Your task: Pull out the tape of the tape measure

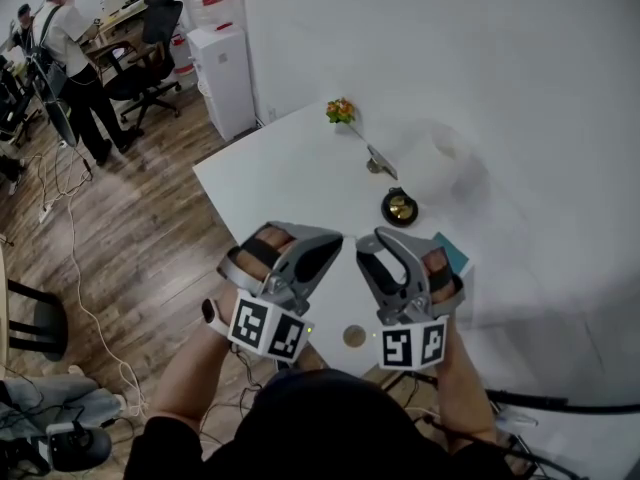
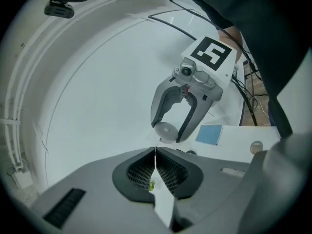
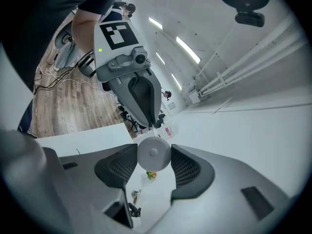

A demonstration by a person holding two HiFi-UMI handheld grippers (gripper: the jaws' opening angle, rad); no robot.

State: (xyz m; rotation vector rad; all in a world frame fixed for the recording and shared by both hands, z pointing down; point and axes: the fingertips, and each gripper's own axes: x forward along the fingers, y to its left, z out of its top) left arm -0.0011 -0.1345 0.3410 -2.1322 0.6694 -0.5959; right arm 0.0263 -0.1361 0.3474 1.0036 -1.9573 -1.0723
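Grey on grey from the head view: left gripper [image 1: 335,240] and right gripper [image 1: 366,240] held tip to tip above the white tabletop [image 1: 300,168], both angled inward, whatever sits between the tips hidden by them. From the left gripper view, own fingers [image 2: 136,169] pressed fully together, nipping a thin pale edge, seemingly the end of the tape [image 2: 156,149]. Just beyond, straight ahead and slightly up, the round grey tape measure [image 2: 165,129], clamped at the tips of the right gripper with its flat face this way. From the right gripper view, fingers [image 3: 187,167] standing wide, one pad on each side of the tape measure, gripping its rim. Directly beyond it the left gripper, closed tips almost touching it. Long axis of any drawn tape, by this reading, along the line joining the two grippers. Pull probably straight apart along that line, left hand drawing away, right hand as anchor.
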